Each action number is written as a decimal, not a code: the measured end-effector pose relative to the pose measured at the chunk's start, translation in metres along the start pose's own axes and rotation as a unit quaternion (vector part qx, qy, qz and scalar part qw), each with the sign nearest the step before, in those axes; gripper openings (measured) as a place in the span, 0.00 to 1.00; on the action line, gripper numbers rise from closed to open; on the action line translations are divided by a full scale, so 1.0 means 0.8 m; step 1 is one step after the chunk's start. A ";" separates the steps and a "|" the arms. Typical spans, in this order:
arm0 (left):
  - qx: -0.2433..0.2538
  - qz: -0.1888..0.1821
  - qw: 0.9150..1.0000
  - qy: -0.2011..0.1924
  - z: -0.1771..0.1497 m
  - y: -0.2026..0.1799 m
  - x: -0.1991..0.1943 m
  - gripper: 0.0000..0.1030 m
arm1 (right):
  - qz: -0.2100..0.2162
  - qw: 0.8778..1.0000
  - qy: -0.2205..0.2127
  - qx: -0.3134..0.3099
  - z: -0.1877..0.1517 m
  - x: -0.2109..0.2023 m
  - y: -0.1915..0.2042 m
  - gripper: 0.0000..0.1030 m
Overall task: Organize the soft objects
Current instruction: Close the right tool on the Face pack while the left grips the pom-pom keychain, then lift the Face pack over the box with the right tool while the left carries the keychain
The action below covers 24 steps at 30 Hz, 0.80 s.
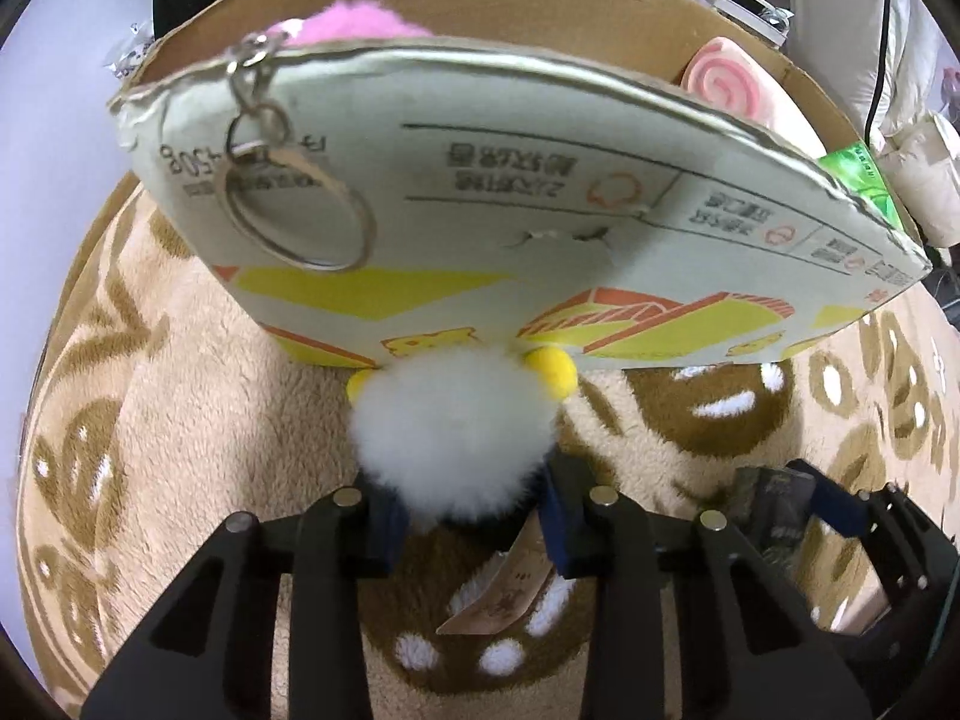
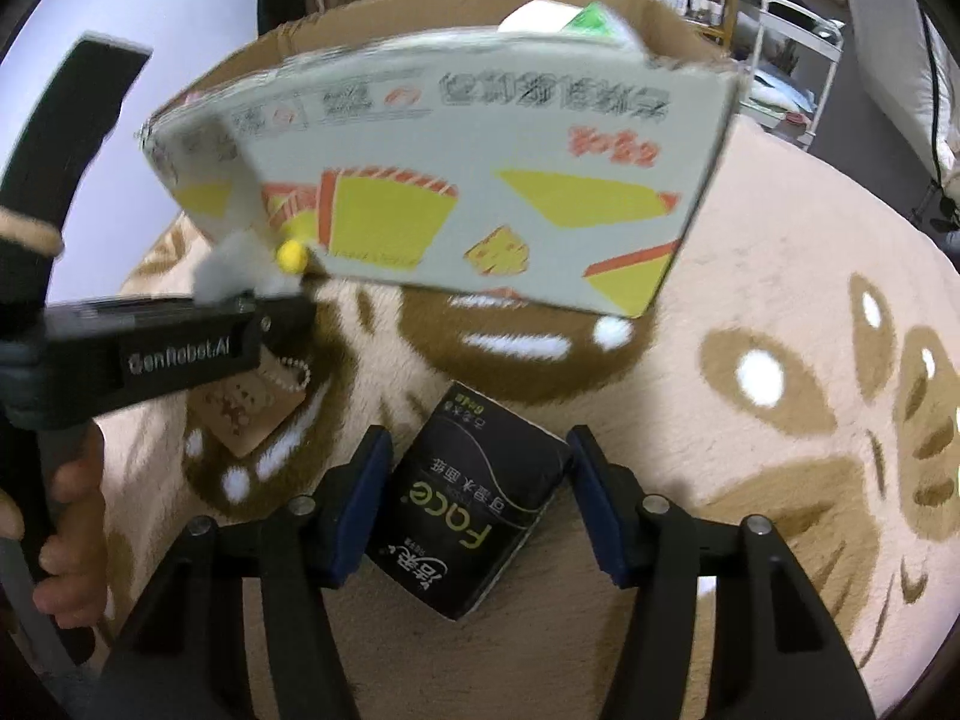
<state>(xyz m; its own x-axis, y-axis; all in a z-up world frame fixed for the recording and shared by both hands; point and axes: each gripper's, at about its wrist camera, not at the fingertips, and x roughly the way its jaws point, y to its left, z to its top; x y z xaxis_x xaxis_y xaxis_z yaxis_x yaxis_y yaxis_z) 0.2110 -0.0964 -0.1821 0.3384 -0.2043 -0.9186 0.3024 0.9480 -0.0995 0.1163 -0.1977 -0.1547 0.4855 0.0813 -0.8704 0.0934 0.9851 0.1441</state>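
We are working somewhere in the middle of the sorting, as far as we are able to judge: the cardboard box point(image 1: 540, 228) ahead of both grippers is already holding a pink fluffy toy point(image 1: 360, 24), a pink rolled towel point(image 1: 720, 84) and a green packet point(image 1: 864, 180), while two soft things are still waiting outside it on the plush rug point(image 1: 150, 390). The left gripper point(image 1: 468, 516) is clamping the white pompom toy point(image 1: 450, 420) between its blue pads point(image 1: 384, 528); the toy is sticking out forward past the fingertips, with its yellow ears almost reaching the box wall, and its paper tag point(image 1: 498, 600) is hanging under the fingers. A metal key ring point(image 1: 294, 210) is dangling over the box rim, up and to the left of this gripper. The right gripper point(image 2: 474, 504) is standing around the black tissue pack point(image 2: 474, 504), which is lying on the rug between the two pads. The jaws are not yet pressing on it, since a gap is showing on each side, so we are counting this pack as not grasped. Lifting both things into the box is what is remaining.
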 end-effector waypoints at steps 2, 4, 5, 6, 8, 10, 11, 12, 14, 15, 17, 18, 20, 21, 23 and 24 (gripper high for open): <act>0.000 -0.002 1.000 -0.002 -0.003 -0.004 -0.003 0.32 | 0.004 1.000 -0.010 0.012 0.003 -0.010 -0.006 0.61; 0.000 -0.002 1.000 -0.004 -0.005 0.001 -0.010 0.32 | 0.003 1.000 -0.019 0.019 0.003 -0.016 -0.012 0.61; -0.002 -0.001 1.000 -0.006 -0.006 0.003 -0.014 0.32 | 0.006 0.999 -0.023 0.024 0.004 -0.019 -0.015 0.61; -0.002 0.000 1.000 -0.010 -0.009 0.004 -0.017 0.32 | 0.007 0.999 -0.026 0.032 0.005 -0.020 -0.017 0.61; 0.003 0.003 1.000 -0.019 -0.019 0.004 -0.028 0.32 | 0.011 0.998 -0.030 0.046 0.006 -0.025 -0.025 0.61; 0.008 0.001 1.000 -0.022 -0.025 0.002 -0.035 0.32 | 0.004 0.998 -0.036 0.045 0.007 -0.029 -0.027 0.61; 0.010 0.002 1.000 -0.024 -0.028 0.000 -0.039 0.32 | 0.004 0.998 -0.041 0.046 0.007 -0.032 -0.028 0.61; 0.013 0.006 0.999 -0.029 -0.034 -0.002 -0.044 0.32 | 0.007 0.998 -0.045 0.049 0.007 -0.034 -0.030 0.61; 0.020 0.013 0.999 -0.038 -0.041 -0.006 -0.052 0.32 | 0.010 0.997 -0.053 0.051 0.012 -0.035 -0.036 0.61; 0.022 0.016 0.999 -0.044 -0.045 -0.007 -0.058 0.32 | 0.012 0.997 -0.058 0.049 0.016 -0.036 -0.037 0.61; 0.022 0.014 0.998 -0.053 -0.050 -0.004 -0.071 0.32 | 0.013 0.996 -0.072 0.047 0.019 -0.046 -0.039 0.61; 0.020 0.014 0.998 -0.060 -0.052 -0.001 -0.078 0.32 | 0.015 0.996 -0.079 0.045 0.021 -0.051 -0.040 0.61; 0.016 0.014 0.997 -0.075 -0.054 0.002 -0.093 0.32 | 0.016 0.995 -0.094 0.040 0.025 -0.060 -0.040 0.61; 0.015 0.009 0.997 -0.077 -0.054 0.004 -0.098 0.32 | 0.016 0.994 -0.102 0.035 0.027 -0.066 -0.039 0.61; 0.011 -0.005 0.997 -0.075 -0.056 0.009 -0.104 0.31 | 0.013 0.993 -0.115 0.026 0.030 -0.076 -0.033 0.61; 0.009 -0.007 0.997 -0.077 -0.058 0.011 -0.107 0.31 | 0.011 0.993 -0.119 0.023 0.029 -0.082 -0.032 0.61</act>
<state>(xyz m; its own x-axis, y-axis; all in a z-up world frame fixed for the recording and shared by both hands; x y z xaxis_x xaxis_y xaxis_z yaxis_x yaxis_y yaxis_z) 0.1434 -0.0595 -0.1218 0.4659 -0.2532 -0.8478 0.3229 0.9408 -0.1036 0.1027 -0.2321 -0.0906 0.6795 0.0592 -0.7313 0.1167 0.9753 0.1874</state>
